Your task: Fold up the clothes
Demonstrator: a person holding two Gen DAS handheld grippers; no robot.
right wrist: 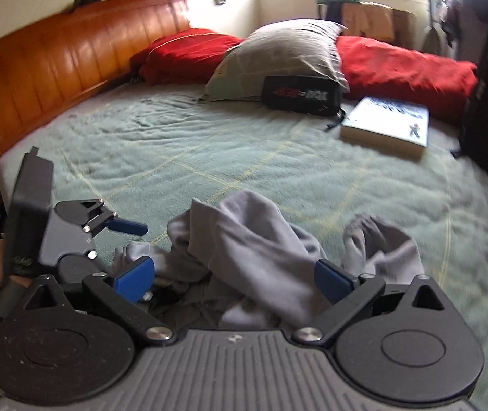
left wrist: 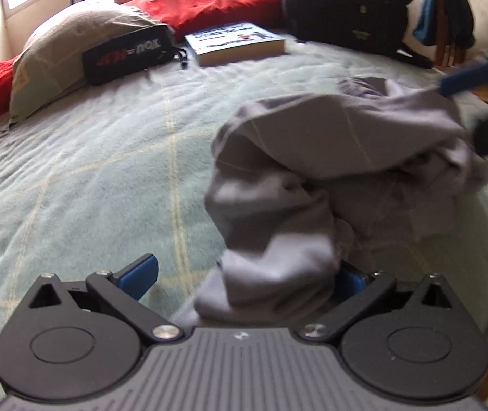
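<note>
While a crumpled grey garment (left wrist: 329,157) lies on the pale green blanket (left wrist: 89,171), the left gripper (left wrist: 244,277) and right gripper (right wrist: 235,275) both gape around its folds; red pillows (right wrist: 404,65) line the wooden headboard (right wrist: 45,65).

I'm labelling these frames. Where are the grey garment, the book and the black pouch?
grey garment (left wrist: 312,157): left wrist view, upper fold.
book (right wrist: 386,126): right wrist view, cover.
black pouch (right wrist: 300,96): right wrist view, printed side.

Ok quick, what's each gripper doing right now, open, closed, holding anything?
Left gripper: jaws wide open, the grey garment bunched between them, not clamped.
Right gripper: open too, grey cloth lying between its fingers, nothing gripped.
</note>
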